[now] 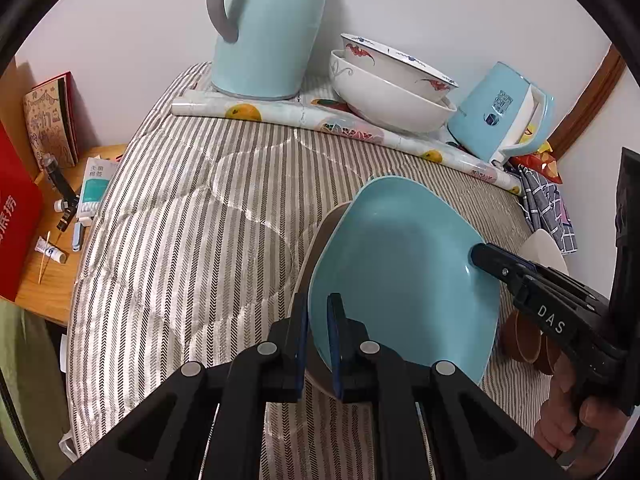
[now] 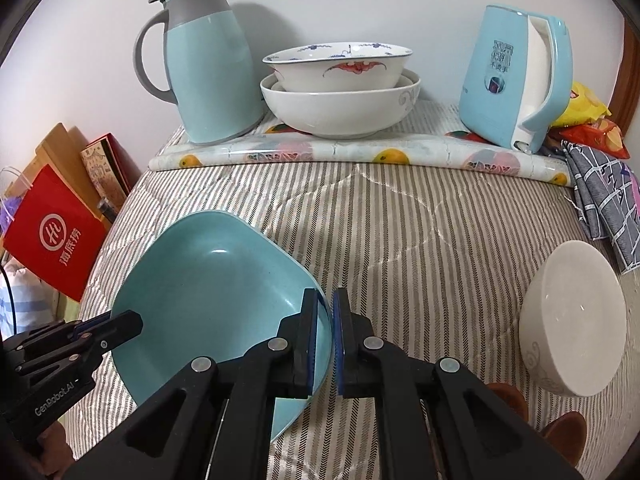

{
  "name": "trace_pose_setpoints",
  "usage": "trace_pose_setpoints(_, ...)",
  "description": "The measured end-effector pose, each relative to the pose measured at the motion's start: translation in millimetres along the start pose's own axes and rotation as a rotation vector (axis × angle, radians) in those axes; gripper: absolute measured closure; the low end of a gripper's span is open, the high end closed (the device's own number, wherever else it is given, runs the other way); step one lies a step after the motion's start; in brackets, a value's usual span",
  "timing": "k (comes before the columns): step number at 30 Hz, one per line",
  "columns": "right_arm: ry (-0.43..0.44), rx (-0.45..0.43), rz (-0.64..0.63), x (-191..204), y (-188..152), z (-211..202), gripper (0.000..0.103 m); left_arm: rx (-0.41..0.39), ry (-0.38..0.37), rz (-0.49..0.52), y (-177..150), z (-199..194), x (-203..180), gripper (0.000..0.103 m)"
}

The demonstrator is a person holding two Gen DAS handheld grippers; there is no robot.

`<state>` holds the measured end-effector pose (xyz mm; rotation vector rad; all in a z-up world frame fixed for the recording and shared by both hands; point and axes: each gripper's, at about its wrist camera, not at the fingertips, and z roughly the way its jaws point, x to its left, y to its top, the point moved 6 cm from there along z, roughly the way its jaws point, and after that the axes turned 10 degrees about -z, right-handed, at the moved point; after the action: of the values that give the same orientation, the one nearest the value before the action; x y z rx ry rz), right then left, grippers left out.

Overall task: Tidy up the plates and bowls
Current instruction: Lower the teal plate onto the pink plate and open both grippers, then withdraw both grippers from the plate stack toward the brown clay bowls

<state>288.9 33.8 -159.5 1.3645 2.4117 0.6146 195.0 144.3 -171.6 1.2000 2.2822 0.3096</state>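
With the blue plate (image 2: pixel 208 292) as the landmark, and going left to right: the left gripper (image 1: pixel 318 344) pinches the plate's left rim, its jaws drawn narrow on either side of the edge, probably to steady that side while the plate is carried off the striped quilt (image 2: pixel 400 232); the plate sits tilted between the two tools, its hollow facing up and toward the wall, and whether its underside touches the quilt cannot be told; the right gripper (image 2: pixel 326 340) closes on the plate's right rim in the same narrow pinch, so the weight is shared and the glazed edge is less likely to slip. Behind the plate, on the rolled fruit-print mat (image 2: pixel 360 152), a thermos jug (image 2: pixel 204 68) stands to the left, two nested white bowls (image 2: pixel 340 92) sit in the middle, seemingly the stacking place, and a kettle (image 2: pixel 512 80) stands to the right. Right of the plate a small white bowl (image 2: pixel 572 320) lies tipped on its side on the quilt, not yet gathered
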Motion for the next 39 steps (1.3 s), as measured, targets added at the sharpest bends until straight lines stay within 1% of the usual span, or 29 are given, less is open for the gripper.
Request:
trace_pose_setpoints(14, -0.022, 0.004, -0.036, 4.3, 4.5, 5.4, 0.093, 0.013, -0.004, -0.007, -2.3, -1.4, 1.7, 0.093)
trace_pose_setpoints(21, -0.014, -0.001, -0.034, 3.8, 4.6, 8.0, 0.092, 0.016, 0.001, 0.012, -4.0, -2.7, -0.1, 0.092)
trace_pose_setpoints(26, -0.014, -0.009, -0.034, 5.2, 3.4, 4.8, 0.092, 0.034, -0.004, -0.001, -7.8, -5.0, 0.2, 0.092)
trace_pose_setpoints(28, -0.004, -0.012, -0.021, 4.4, 2.9, 2.8, 0.092, 0.042, -0.011, 0.0, -9.6, -6.0, -1.1, 0.088)
trace_pose_setpoints(30, 0.008, -0.01, -0.014, 3.9, 2.2, 1.7, 0.091, 0.043, -0.024, 0.005, -11.1, -7.9, -3.6, 0.081)
trace_pose_setpoints(31, 0.011, -0.01, -0.013, 4.0, 1.7, 0.9, 0.089, 0.04, -0.025, 0.007, -11.7, -9.1, -4.9, 0.08)
trace_pose_setpoints(32, 0.01, -0.013, -0.013, 4.1, 1.4, 0.2, 0.087, 0.034, -0.019, 0.012, -12.4, -10.6, -6.2, 0.079)
trace_pose_setpoints(33, 0.004, -0.017, -0.014, 4.3, 0.8, -0.9, 0.083, 0.026, -0.006, 0.02, -12.8, -12.2, -7.4, 0.076)
trace_pose_setpoints(35, -0.001, -0.021, -0.02, 5.4, 0.0, -2.8, 0.082, 0.016, 0.024, 0.031, -12.4, -14.1, -7.2, 0.069)
trace_pose_setpoints(39, 0.004, -0.027, -0.013, 5.2, -2.2, -6.3, 0.082, 0.014, 0.016, 0.033, -12.9, -17.1, -7.3, 0.068)
